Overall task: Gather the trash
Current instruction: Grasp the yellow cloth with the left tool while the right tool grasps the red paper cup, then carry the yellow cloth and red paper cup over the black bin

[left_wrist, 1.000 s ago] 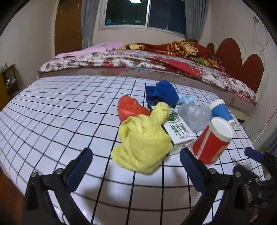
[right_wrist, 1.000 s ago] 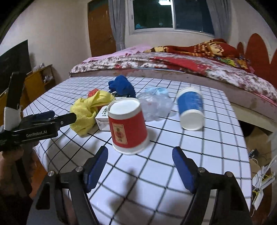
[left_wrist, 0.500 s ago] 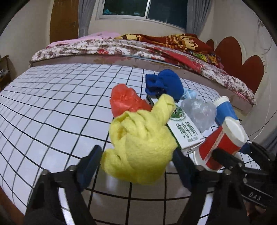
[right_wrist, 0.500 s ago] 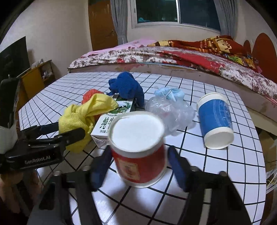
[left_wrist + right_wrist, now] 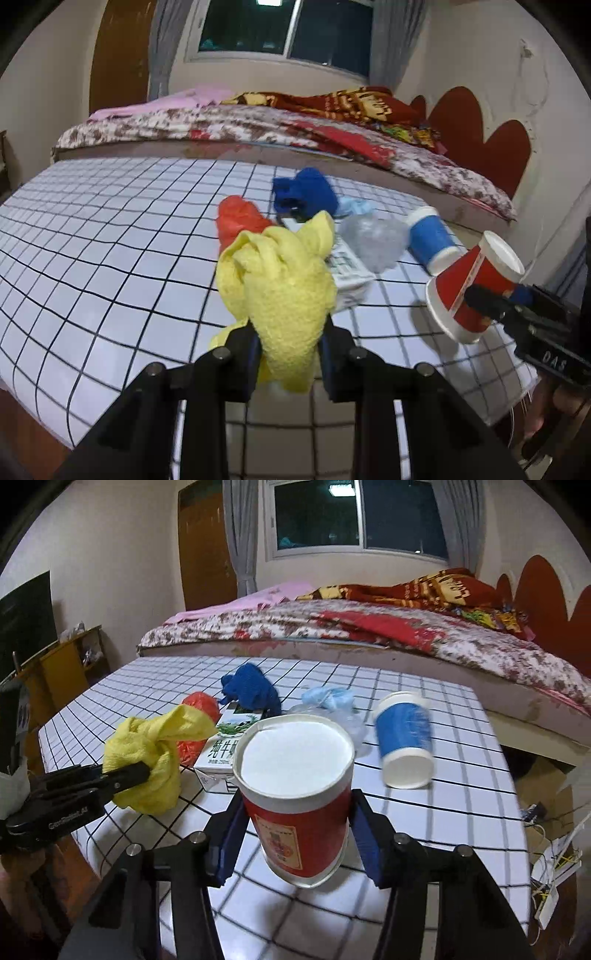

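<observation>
The yellow cloth [image 5: 284, 288] is pinched low in frame by the left gripper [image 5: 290, 354], while the red cup [image 5: 301, 805] is clamped centre-frame by the right gripper [image 5: 295, 834].

two paper cups [image 5: 295, 797] [image 5: 404, 746], three crumpled cloths [image 5: 280, 288] [image 5: 306, 192] [image 5: 236, 221], one milk carton [image 5: 221, 753], one clear plastic bag [image 5: 373, 240]

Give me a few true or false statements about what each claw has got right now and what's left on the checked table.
1. The left claw grips the yellow cloth. True.
2. The right claw is open and empty. False: it is clamped on the red paper cup.
3. The blue paper cup stands upright. False: it lies on its side.
4. The blue cloth rests on the milk carton. True.
</observation>
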The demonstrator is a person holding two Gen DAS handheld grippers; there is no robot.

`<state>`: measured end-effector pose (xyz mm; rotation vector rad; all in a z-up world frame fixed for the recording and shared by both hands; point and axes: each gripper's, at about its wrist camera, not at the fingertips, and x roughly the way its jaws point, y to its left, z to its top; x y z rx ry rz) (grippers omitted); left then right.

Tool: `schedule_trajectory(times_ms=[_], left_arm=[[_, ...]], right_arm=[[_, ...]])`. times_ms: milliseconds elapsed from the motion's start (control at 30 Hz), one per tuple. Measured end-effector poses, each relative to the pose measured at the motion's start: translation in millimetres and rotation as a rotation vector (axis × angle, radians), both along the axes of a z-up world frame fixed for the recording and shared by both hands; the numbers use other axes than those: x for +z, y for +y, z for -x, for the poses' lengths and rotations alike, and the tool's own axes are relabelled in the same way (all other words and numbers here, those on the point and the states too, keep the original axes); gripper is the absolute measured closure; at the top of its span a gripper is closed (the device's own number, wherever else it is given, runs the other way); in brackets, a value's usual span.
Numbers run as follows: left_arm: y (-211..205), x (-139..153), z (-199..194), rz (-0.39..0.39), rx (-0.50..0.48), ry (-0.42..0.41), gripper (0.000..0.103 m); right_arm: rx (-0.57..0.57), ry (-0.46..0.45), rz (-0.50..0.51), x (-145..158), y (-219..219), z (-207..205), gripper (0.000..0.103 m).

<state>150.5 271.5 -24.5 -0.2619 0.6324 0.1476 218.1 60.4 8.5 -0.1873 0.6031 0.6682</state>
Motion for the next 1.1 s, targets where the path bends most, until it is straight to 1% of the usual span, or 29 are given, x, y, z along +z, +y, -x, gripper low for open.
schedule_trajectory(times_ms=[200, 367, 500, 667, 800, 1100], left_arm=[[-40.0, 9.2, 12.7, -0.029, -0.086, -0.008, 0.075], [-75.9, 13.3, 20.6, -0.038, -0.151, -0.018, 0.075], [-106.5, 12.7, 21.8, -0.048, -0.206, -0.018, 0.075], [-144.0, 13.0, 19.7, -0.051, -0.271, -0.014, 0.075], [-176.1, 13.6, 18.2, -0.061, -0.330, -0.008, 0.075], [-246.0, 11.6, 20.1, -0.064, -0.461, -0.001, 0.075]], right_arm=[[-0.041, -0.024, 0.002, 11.8, -48.2, 17.7, 0.047], [-0.053, -0.073, 0.051, 18.2, -89.9, 43.5, 0.047], [-0.074, -0.082, 0.062, 20.4, -124.1, 56.7, 0.047], [-0.127, -0.079, 0.049, 20.7, -161.4, 63.4, 0.047], [-0.177, -0.054, 0.023, 14.9, -189.6, 65.5, 0.047], [-0.276, -0.008, 0.023, 2.4, -247.6, 74.6, 0.047]])
